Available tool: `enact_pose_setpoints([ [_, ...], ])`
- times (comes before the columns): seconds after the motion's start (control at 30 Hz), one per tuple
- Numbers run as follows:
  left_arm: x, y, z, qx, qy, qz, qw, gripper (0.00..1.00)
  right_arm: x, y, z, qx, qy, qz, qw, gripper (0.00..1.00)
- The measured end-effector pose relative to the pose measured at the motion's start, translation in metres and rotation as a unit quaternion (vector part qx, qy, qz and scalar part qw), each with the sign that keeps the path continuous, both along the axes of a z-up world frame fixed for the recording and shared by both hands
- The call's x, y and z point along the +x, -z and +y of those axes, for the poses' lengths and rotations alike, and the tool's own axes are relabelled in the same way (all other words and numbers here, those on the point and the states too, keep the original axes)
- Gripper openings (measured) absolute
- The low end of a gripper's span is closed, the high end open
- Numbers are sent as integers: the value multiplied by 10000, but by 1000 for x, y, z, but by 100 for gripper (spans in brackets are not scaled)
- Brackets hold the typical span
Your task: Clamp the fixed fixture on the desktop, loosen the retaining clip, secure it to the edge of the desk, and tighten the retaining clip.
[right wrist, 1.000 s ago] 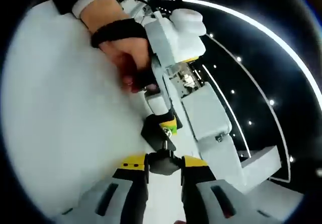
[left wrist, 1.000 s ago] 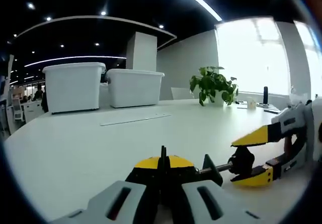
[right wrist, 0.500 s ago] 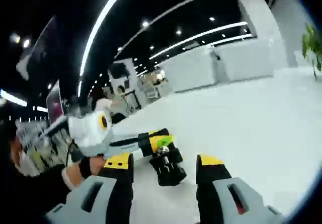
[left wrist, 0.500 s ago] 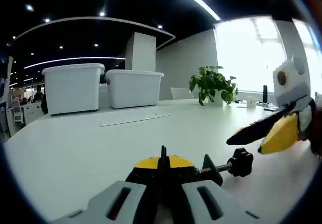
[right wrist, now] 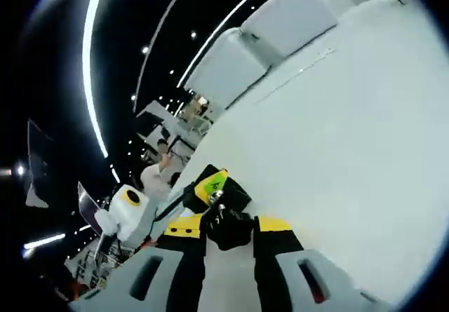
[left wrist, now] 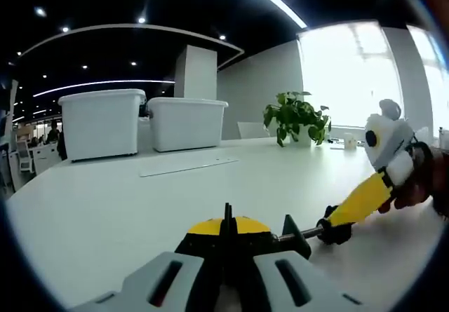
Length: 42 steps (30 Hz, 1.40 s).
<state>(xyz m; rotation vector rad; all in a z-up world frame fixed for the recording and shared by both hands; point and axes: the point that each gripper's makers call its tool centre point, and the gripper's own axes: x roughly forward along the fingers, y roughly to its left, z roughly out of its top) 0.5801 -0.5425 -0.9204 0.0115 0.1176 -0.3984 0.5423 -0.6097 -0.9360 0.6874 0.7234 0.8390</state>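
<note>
Fixture [left wrist: 231, 233]: black and yellow clamp lying on the white desk [left wrist: 105, 207], right in front of my left tongs.
Left tongs [left wrist: 223, 273]: my jaws pinched together on the fixture's body.
Right tongs [right wrist: 229, 236]: my jaws closed around the black screw knob [right wrist: 226, 229] at the fixture's end.

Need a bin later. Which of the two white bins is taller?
The left bin, standing taller than the wider, lower right bin beside it.
</note>
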Motion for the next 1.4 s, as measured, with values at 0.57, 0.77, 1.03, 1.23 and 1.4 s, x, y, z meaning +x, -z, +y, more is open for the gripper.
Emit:
enact_pose_setpoints([
  [0.57,3,-1,3,3,-57,4,10000,4,-5,-16,11,-2707,-861,-4139,8649,23],
  [0.77,5,-1,4,20,-101,-7,9999,4,-9,-17,13,-3320,-845,-5325,7740,23],
  [1.03,4,-1,4,29,-138,-8,9999,4,-16,-18,12,-3721,-1022,-6214,6819,23],
  [1.23,2,-1,6,53,-159,-22,9999,4,-19,-19,17,-3721,-1073,-6401,6636,23],
  [1.4,1,0,10,-6,-204,4,9998,4,-18,-18,21,-3751,-1055,-6465,6559,23],
])
